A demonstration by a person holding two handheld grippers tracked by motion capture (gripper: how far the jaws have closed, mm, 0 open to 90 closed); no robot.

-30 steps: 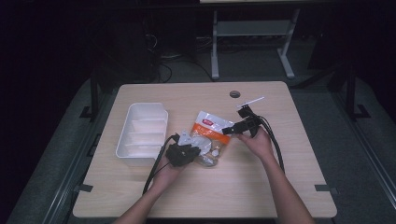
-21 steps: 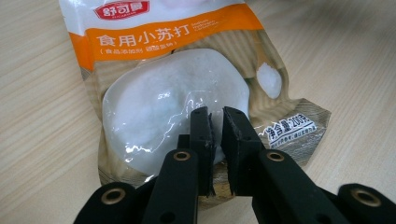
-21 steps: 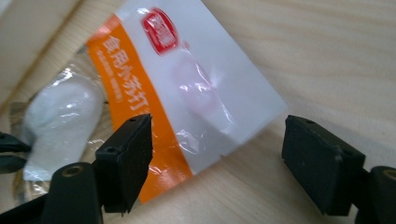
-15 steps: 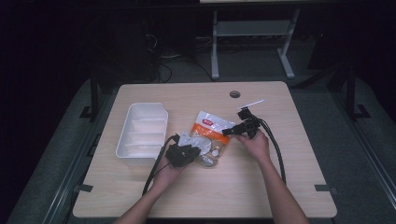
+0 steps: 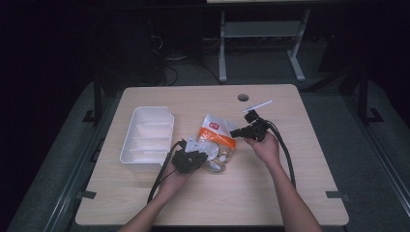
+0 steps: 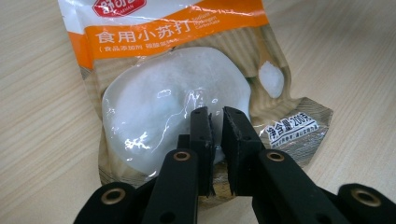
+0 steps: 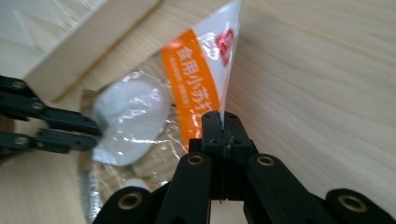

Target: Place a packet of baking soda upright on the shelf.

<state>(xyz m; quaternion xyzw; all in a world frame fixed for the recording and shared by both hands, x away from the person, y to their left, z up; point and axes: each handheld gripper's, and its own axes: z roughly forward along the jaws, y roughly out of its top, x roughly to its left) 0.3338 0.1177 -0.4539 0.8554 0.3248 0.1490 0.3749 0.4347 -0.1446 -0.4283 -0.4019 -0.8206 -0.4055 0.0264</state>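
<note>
An orange and clear bag of white powder (image 5: 216, 137) lies mid-table, partly lifted. My left gripper (image 5: 197, 157) is shut on the bag's near end, its jaws pinching the film over the white lump (image 6: 168, 102). My right gripper (image 5: 236, 131) is shut on the bag's top edge (image 7: 228, 56) and holds that edge up off the table. In the right gripper view the thin film runs straight into the closed jaws (image 7: 223, 120), and the left gripper (image 7: 95, 133) grips the far end of the bag (image 7: 130, 116).
A white divided tray (image 5: 126, 145) stands left of the bag, and its wall (image 7: 84, 44) is close behind it. A white strip (image 5: 257, 105) and a cable hole (image 5: 243, 97) lie at the back of the table. Cables trail from both grippers toward the near edge.
My right gripper has shifted slightly nearer and to the left, taking the bag's top edge with it. The left gripper has stayed put.
</note>
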